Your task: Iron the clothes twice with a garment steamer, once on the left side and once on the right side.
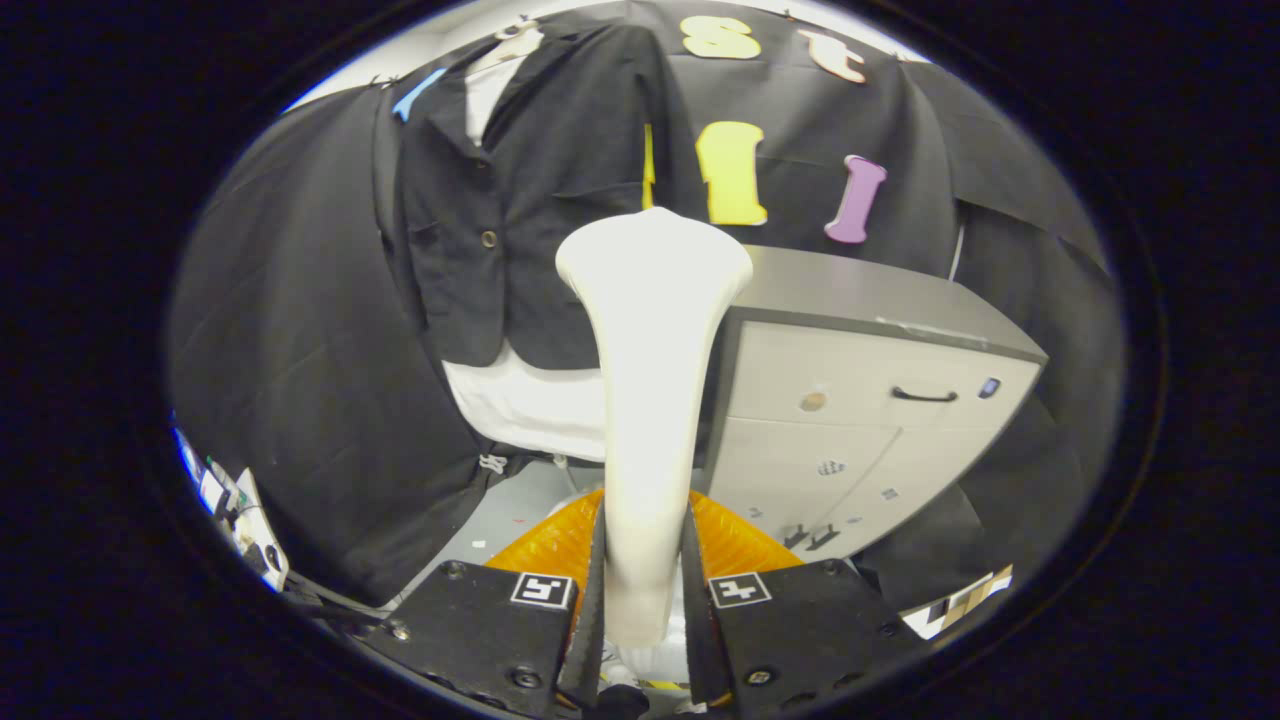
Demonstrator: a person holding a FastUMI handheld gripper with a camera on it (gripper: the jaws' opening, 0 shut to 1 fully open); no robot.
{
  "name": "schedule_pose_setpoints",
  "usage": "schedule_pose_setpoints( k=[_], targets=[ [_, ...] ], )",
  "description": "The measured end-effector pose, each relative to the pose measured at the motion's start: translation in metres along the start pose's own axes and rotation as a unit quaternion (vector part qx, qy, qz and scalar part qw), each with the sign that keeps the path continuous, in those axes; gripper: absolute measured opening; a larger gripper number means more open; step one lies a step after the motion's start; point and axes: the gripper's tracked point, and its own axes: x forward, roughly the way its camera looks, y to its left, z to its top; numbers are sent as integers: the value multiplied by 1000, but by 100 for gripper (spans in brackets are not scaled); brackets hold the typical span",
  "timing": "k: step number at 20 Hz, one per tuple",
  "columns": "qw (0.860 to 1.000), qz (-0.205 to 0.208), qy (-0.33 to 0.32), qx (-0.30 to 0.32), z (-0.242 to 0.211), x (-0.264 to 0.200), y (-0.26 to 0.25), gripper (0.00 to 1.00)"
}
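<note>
Gripper (644, 600) fingers are clamped on the handle of the white garment steamer (650, 380), one finger pressing each side of it, so the tool stands up between them and flares into a wide head above. Just behind the fingers, low down, an orange ribbed object (735, 545) shows on both sides of the handle; what it is cannot be told. Beyond it to the right stands a grey cabinet (870, 400) with a closed drawer front bearing a dark handle (925, 395) and closed doors below; nothing of its contents is visible. Farther back and to the left, a black jacket (520, 190) hangs against the booth wall over a white garment (525, 405), whose hem shows beneath it. The steamer head sits in front of the jacket's lower right part; whether it touches the cloth cannot be told.
</note>
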Motion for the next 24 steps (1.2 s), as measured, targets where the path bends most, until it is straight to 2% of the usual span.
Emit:
schedule_pose_setpoints(
  k=[11, 18, 24],
  targets=[
    [996, -58, -9, 65, -73, -97, -158, 36],
    [993, -66, -3, 94, -119, -138, -201, 36],
    [990, -89, 2, 107, -148, -155, -226, 36]
  ],
)
